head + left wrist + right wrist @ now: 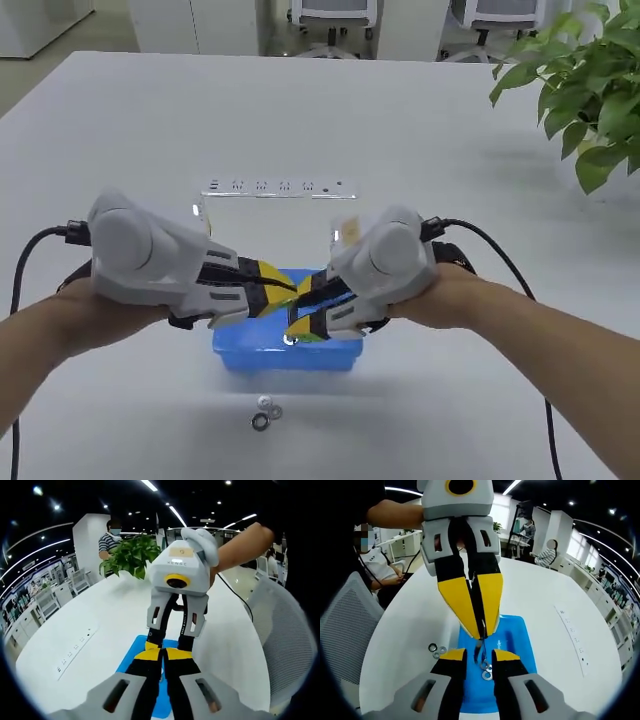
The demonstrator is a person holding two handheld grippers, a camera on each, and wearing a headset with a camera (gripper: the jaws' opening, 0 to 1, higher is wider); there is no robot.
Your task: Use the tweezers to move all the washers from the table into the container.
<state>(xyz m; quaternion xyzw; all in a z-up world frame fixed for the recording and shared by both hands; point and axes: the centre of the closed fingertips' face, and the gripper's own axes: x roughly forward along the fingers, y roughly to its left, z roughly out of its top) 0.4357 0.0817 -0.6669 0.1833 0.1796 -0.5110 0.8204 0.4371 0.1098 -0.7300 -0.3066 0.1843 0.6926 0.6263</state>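
Observation:
A blue container (pixel 240 355) sits on the white table near its front edge. My left gripper (pixel 292 290) comes in from the left and is shut on thin metal tweezers (pixel 480 650). The tweezers point down into the container (pixel 520 640). My right gripper (pixel 480 655) comes in from the right, and its jaws stand apart on either side of the tweezers' tines. Two washers (pixel 487 672) lie on the container floor below the tips. Three more washers (pixel 265 412) lie on the table just in front of the container, also seen as washers (pixel 437 650) to its side.
A white power strip (pixel 275 187) lies behind the container. A potted plant (pixel 585 90) stands at the far right. Office chairs line the table's far edge, and a grey mesh chair (pixel 345 625) is close beside it. People sit in the background.

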